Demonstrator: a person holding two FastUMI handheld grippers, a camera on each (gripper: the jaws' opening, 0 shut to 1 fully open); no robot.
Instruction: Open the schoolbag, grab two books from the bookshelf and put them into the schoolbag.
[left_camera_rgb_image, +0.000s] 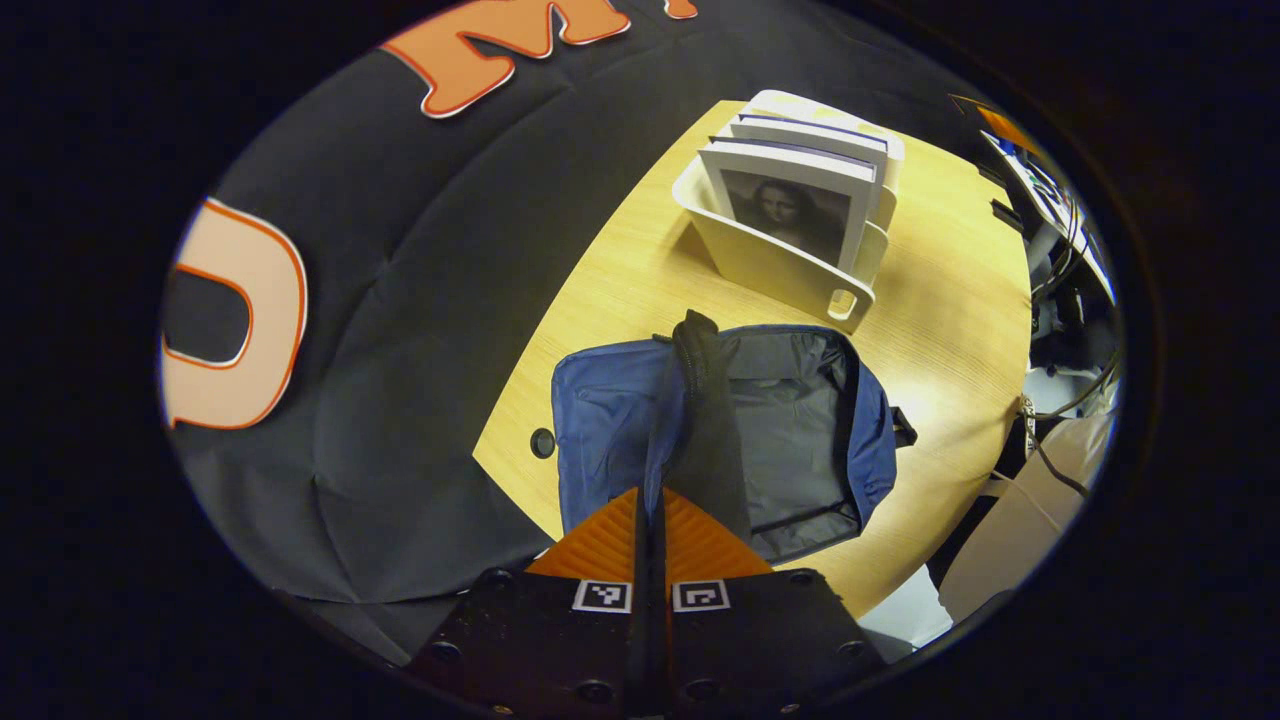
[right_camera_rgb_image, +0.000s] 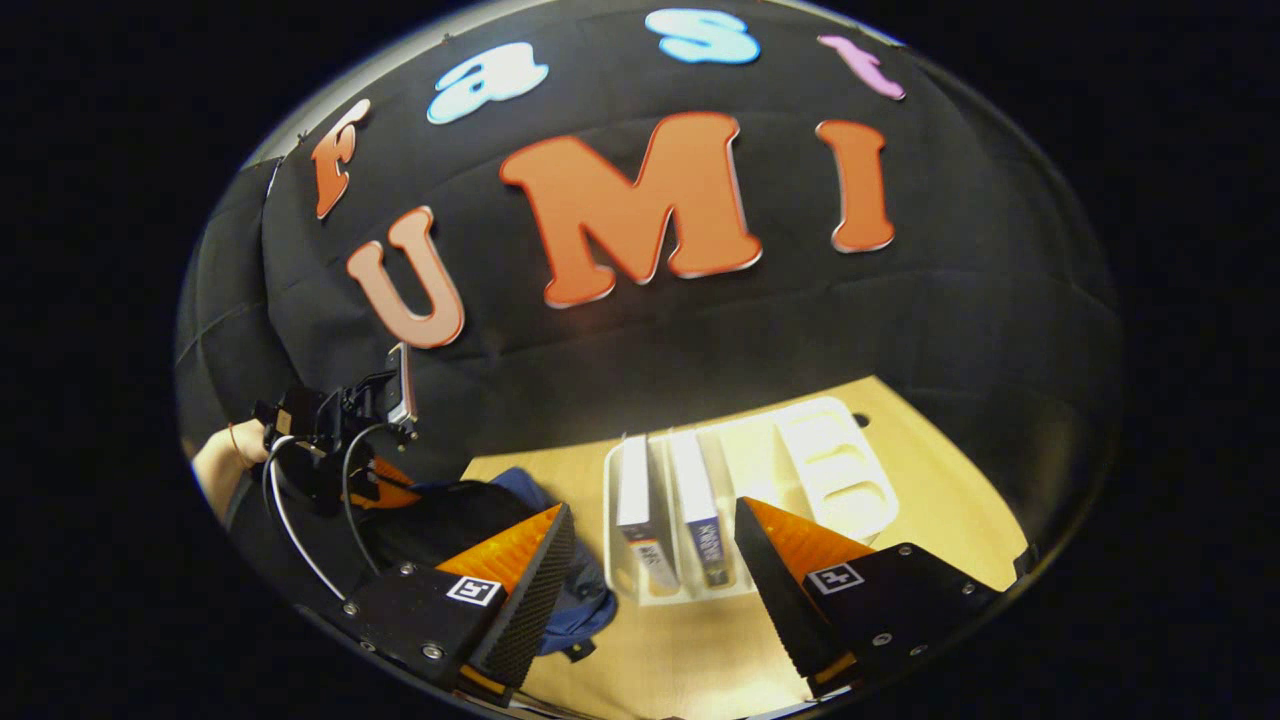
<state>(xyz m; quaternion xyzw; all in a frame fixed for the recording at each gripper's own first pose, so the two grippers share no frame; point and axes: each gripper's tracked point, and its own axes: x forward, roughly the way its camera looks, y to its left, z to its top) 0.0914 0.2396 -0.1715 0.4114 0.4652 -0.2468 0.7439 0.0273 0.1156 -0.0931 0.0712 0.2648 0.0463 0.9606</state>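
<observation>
The blue schoolbag (left_camera_rgb_image: 610, 420) lies on the wooden table with its top flap pulled up, baring a grey lining (left_camera_rgb_image: 790, 430). My left gripper (left_camera_rgb_image: 650, 500) is shut on the flap's dark zipper edge and holds it up. Behind the bag, a cream bookshelf (left_camera_rgb_image: 770, 270) holds upright books (left_camera_rgb_image: 790, 190). In the right gripper view, my right gripper (right_camera_rgb_image: 652, 515) stands open just above the bookshelf (right_camera_rgb_image: 830, 470), with two books (right_camera_rgb_image: 635, 510) in line with the gap between its fingers. The left gripper (right_camera_rgb_image: 385, 485) shows farther left, above the schoolbag (right_camera_rgb_image: 450, 520).
The table (left_camera_rgb_image: 950, 330) ends close to the black cloth wall on the left and has a small round hole (left_camera_rgb_image: 542, 442) beside the bag. Cables and equipment (left_camera_rgb_image: 1060, 250) crowd its right edge. A person's hand (right_camera_rgb_image: 215, 460) holds the left gripper.
</observation>
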